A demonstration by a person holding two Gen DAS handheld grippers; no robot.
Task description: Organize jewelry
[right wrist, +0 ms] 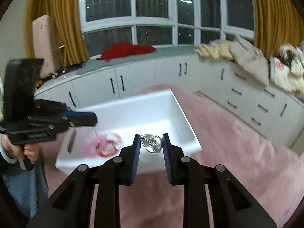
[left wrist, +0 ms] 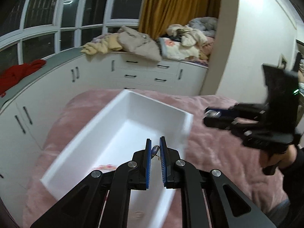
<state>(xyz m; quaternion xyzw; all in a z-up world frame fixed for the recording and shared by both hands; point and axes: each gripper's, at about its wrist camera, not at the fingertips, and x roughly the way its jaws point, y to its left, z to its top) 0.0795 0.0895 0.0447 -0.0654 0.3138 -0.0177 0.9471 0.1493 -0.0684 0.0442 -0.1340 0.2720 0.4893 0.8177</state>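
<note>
Both your grippers carry jewelry over the white box (right wrist: 182, 112): left gripper (left wrist: 155, 142) jaws nearly shut on a pendant (left wrist: 154, 149), right gripper (right wrist: 151, 138) jaws narrowly clamping a silver brooch (right wrist: 151, 142), box directly below-ahead.

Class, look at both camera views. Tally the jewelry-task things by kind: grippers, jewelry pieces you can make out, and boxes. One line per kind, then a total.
Grippers: 2, left gripper and right gripper
Jewelry pieces: 3, charm, silver piece, pink piece
Boxes: 1, white box
Total: 6
</note>
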